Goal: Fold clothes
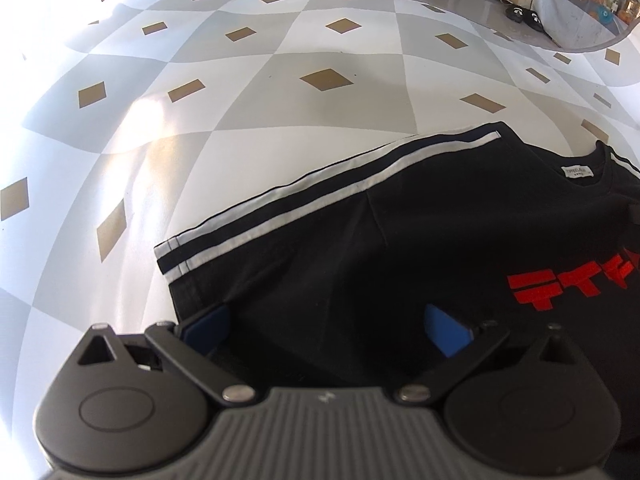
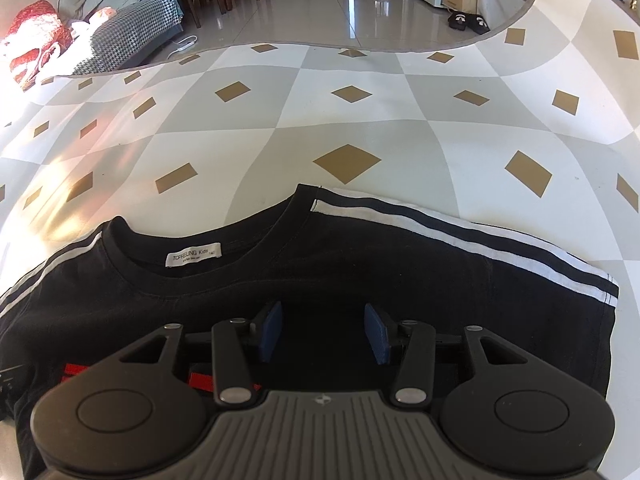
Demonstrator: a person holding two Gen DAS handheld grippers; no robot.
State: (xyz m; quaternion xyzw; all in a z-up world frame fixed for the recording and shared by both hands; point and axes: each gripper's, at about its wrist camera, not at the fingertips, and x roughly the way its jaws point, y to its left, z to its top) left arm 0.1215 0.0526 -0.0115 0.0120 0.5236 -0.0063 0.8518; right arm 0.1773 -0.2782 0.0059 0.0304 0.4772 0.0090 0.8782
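Both the left gripper [image 1: 326, 334] and right gripper [image 2: 324, 332] hover with fingers apart, gripping nothing, over the black T-shirt [image 2: 360, 264] on the checkered bench [image 2: 360, 120].

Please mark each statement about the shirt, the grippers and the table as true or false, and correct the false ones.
1. The black T-shirt lies spread on the checkered tablecloth. True.
2. The print on the shirt's front is blue. False: the print is red.
3. The right gripper has its jaws apart. True.
4. The sleeves are plain black. False: white stripes run along them.
5. The left gripper is shut on the neck label. False: its jaws stand apart, and the label lies far from them.
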